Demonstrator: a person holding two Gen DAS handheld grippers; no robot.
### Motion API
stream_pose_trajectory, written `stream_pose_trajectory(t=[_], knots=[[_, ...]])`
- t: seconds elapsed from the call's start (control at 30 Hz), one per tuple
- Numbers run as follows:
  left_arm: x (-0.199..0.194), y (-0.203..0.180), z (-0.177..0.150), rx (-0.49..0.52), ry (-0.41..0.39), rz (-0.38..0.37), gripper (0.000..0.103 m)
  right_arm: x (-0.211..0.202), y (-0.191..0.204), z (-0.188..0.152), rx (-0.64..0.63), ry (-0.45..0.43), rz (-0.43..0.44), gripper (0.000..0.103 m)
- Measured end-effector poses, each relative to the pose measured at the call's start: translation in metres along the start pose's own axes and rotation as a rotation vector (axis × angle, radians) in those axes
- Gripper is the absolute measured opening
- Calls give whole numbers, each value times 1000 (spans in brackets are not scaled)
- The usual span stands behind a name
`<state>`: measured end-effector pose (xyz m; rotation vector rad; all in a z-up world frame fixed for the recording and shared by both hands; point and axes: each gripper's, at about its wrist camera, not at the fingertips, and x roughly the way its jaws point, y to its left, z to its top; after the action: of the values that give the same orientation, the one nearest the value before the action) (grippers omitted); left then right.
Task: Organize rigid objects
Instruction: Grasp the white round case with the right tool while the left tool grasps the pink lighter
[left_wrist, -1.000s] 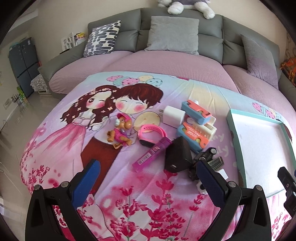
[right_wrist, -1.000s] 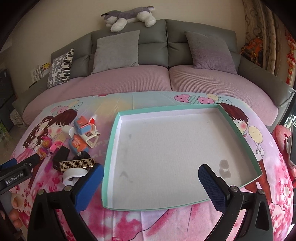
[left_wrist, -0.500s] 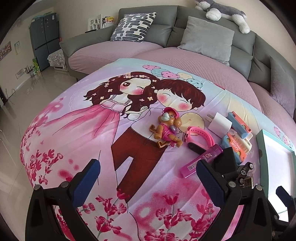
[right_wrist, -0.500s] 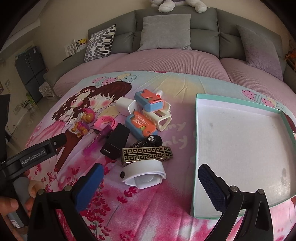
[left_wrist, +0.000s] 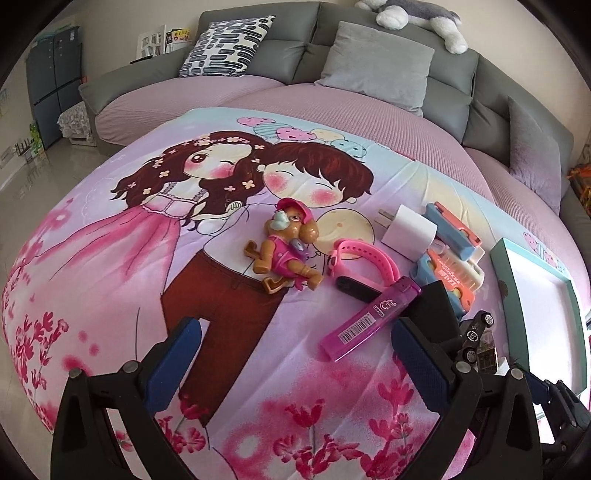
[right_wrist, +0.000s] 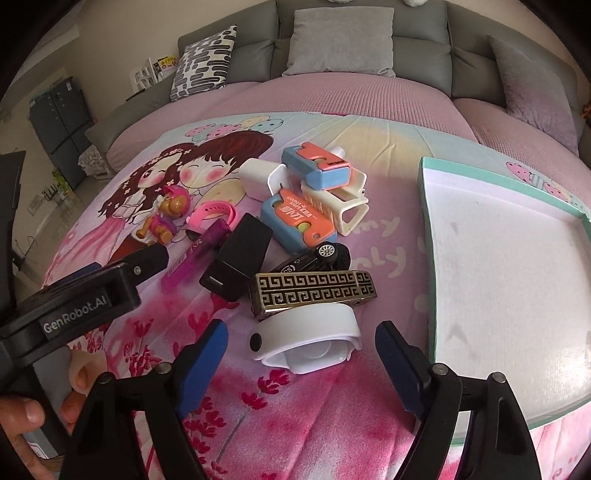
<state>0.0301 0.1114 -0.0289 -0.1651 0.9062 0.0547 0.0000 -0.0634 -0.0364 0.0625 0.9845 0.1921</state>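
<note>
A pile of small hard items lies on the cartoon-print cloth. Nearest me is a white cap (right_wrist: 306, 339), and my right gripper (right_wrist: 301, 332) straddles it with its jaws closing; the pads stand apart from it. Behind the cap lie a gold-patterned black case (right_wrist: 314, 291), a black toy car (right_wrist: 321, 256), a black adapter (right_wrist: 240, 258) and two blue-and-orange cases (right_wrist: 295, 221). My left gripper (left_wrist: 295, 328) hangs open with nothing in it, a purple lighter (left_wrist: 369, 317) just off its right finger. A toy dog (left_wrist: 288, 251), a pink strap (left_wrist: 365, 258) and a white charger (left_wrist: 406, 232) lie beyond.
A shallow teal-rimmed white tray (right_wrist: 428, 236) sits right of the pile, with nothing in it. A grey sofa (left_wrist: 369, 62) with cushions curves behind the table. The floor (left_wrist: 33, 177) drops away at left. A hand (right_wrist: 26, 410) holds the left gripper.
Both views have swung left and lower. The right gripper came from over the tray to the white cap, and its jaws have narrowed. The left gripper shifted toward the toy dog and lighter.
</note>
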Motion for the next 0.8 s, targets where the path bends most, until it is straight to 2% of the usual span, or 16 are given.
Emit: stream_pose_trajectory(t=[0.2,0.27,0.33,0.5,0.57,0.7,0.8], knots=[[11,-8,1,31,1,-16,102,6,-1,-1,8,6,11,74],[15,-12,1,51,2,-7,98,7,-2,-2,15,7,13,74],[21,-14,1,68,13,-9,89,7,-4,-2,23,8,18,74],[32,-19,1,72,15,-68,87,8,-6,-1,32,11,23,74],[36,-21,1,77,28,-82,80,9,-6,-1,31,10,22,74],[36,-24,0,103,18,-41,60,8,-6,-1,31,10,23,74],[34,-23,1,102,11,-60,50,8,-6,-1,35,9,25,74]])
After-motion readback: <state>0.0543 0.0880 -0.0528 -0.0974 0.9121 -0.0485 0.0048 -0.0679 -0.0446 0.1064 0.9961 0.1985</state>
